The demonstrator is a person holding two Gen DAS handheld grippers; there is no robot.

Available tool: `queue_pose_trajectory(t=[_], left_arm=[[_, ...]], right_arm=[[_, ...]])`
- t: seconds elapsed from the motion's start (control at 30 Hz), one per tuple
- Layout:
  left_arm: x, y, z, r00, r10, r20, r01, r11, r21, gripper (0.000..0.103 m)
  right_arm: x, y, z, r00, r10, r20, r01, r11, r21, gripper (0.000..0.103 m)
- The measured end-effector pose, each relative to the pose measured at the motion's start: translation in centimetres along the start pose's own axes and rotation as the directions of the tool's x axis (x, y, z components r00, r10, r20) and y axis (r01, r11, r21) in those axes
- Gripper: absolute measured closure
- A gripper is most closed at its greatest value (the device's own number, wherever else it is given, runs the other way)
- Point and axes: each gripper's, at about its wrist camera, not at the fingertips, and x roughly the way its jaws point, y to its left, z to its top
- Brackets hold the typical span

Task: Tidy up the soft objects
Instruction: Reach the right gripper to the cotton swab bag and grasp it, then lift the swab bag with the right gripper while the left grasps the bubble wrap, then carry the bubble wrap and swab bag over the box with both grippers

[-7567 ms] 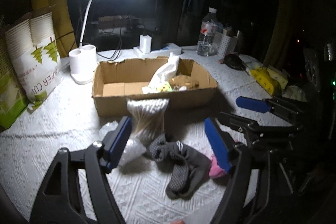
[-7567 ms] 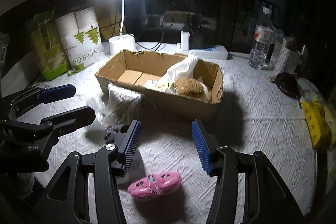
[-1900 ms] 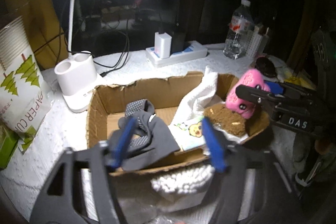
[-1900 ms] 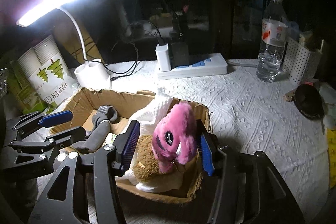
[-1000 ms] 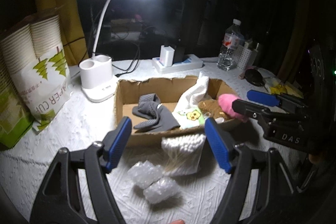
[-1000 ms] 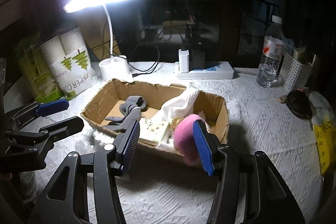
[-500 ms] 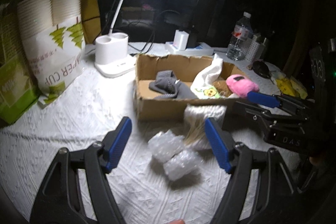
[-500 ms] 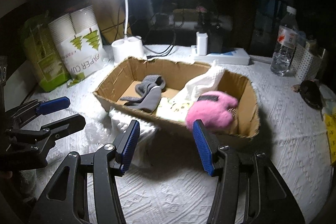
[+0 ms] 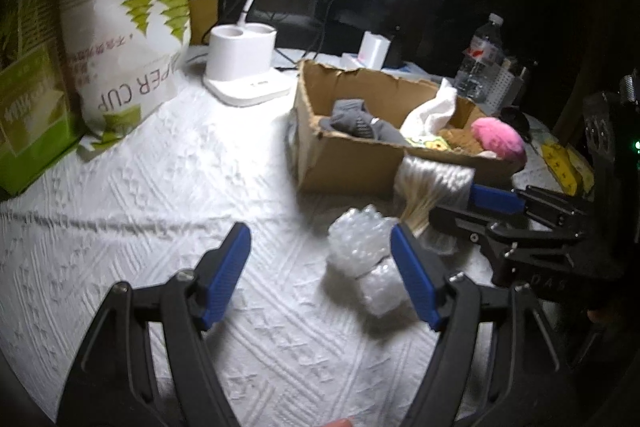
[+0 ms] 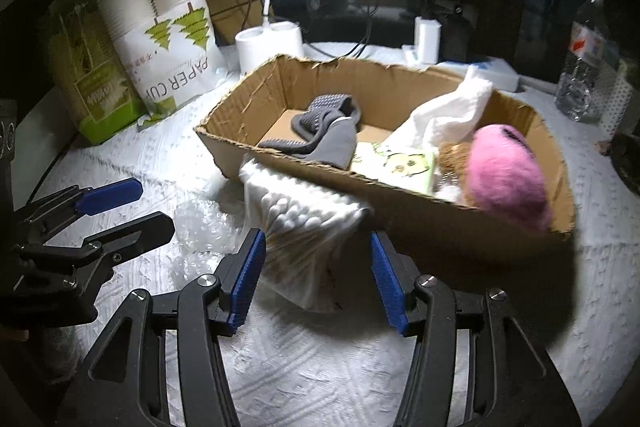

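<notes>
A cardboard box (image 10: pixel 384 95) (image 9: pixel 348 163) holds grey socks (image 10: pixel 328 135) (image 9: pixel 356 123), a white cloth (image 10: pixel 452 115), a brown plush and a pink plush toy (image 10: pixel 504 175) (image 9: pixel 500 139). A bag of cotton swabs (image 10: pixel 304 227) (image 9: pixel 432 187) leans on the box's front wall. Bubble wrap (image 9: pixel 368 259) (image 10: pixel 200 231) lies on the white tablecloth. My left gripper (image 9: pixel 320 279) is open and empty, with the bubble wrap by its right finger. My right gripper (image 10: pixel 316 279) is open and empty, just in front of the cotton swab bag.
A paper cup pack (image 9: pixel 124 27) (image 10: pixel 168 39) and green box (image 9: pixel 32 115) stand at left. A white desk lamp base (image 9: pixel 244 63) sits behind the box. A water bottle (image 10: pixel 580 67), power strip (image 10: pixel 496 67) and yellow packet (image 9: pixel 564 163) are at right.
Both grippers let go of the socks and the pink plush in the box, then pulled back and down. The right one has moved close to the cotton swab bag; the left swung left.
</notes>
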Motion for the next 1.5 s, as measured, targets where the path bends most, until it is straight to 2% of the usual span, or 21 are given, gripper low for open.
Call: queue_pose_trajectory(t=[0.3, 0.33, 0.47, 0.8, 1.07, 1.23, 1.3, 1.5], left_arm=[[1.0, -0.4, -0.3, 0.999, -0.024, -0.034, 0.024, 1.000, 0.003, 0.029], [1.1, -0.6, -0.3, 0.999, -0.025, -0.038, 0.025, 1.000, 0.005, 0.030], [1.6, -1.4, -0.5, 0.998, -0.025, -0.053, 0.026, 1.000, 0.014, 0.029], [3.4, -3.5, -1.1, 0.995, -0.013, -0.099, 0.018, 0.999, 0.051, 0.029], [4.2, -5.0, -1.3, 0.995, -0.003, -0.101, 0.012, 0.995, 0.095, 0.031], [4.3, -6.3, -1.3, 0.994, -0.021, -0.108, 0.036, 0.989, 0.142, 0.058], [4.4, -6.8, -1.3, 0.992, -0.041, -0.118, 0.058, 0.988, 0.146, 0.065], [3.9, -7.0, -1.0, 0.991, -0.075, -0.112, 0.090, 0.987, 0.135, 0.069]], right_arm=[[1.7, -0.1, 0.3, 0.997, 0.073, -0.016, -0.072, 0.997, 0.021, 0.043], [1.7, -0.1, 0.3, 0.997, 0.082, -0.013, -0.081, 0.996, 0.022, 0.052], [1.0, -0.2, 0.0, 0.996, 0.094, 0.002, -0.094, 0.996, 0.005, 0.062], [-2.1, -1.6, -1.1, 0.997, 0.068, 0.048, -0.068, 0.998, -0.001, 0.064], [-4.9, -3.4, -2.0, 0.995, 0.031, 0.098, -0.033, 0.999, 0.018, 0.065], [-6.2, -4.6, -2.1, 0.992, 0.010, 0.122, -0.015, 0.999, 0.040, 0.065], [-6.7, -5.4, -2.0, 0.991, -0.002, 0.135, -0.005, 0.998, 0.055, 0.065], [-8.0, -6.9, -1.2, 0.985, -0.031, 0.168, 0.019, 0.997, 0.075, 0.065]])
